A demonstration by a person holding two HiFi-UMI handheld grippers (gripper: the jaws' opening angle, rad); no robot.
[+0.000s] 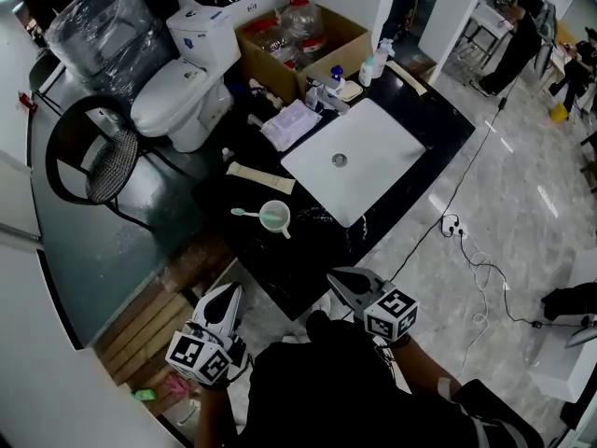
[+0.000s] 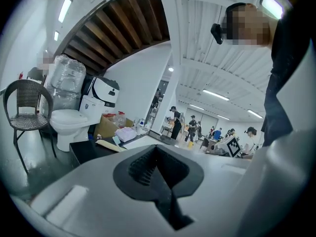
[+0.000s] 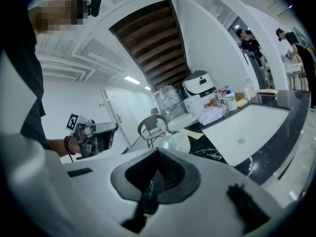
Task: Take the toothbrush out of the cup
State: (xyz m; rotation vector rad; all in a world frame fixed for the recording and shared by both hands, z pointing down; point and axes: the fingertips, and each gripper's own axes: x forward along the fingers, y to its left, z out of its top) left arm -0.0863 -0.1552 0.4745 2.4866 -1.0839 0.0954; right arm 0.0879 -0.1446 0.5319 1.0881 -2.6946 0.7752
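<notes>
Cup point(image 1: 276, 218) holding toothbrush point(image 1: 244, 214), on black desk point(image 1: 308, 259).
Cup stands just beside the sink point(image 1: 359, 157). Left gripper point(image 1: 227, 299) and right gripper point(image 1: 341, 279) sit well apart from the sink, jaws together, empty.

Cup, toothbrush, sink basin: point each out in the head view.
cup point(image 1: 285, 211), head view, right side of its rim.
toothbrush point(image 1: 244, 214), head view, the part sticking out left of the cup.
sink basin point(image 1: 382, 143), head view, bare white floor.
</notes>
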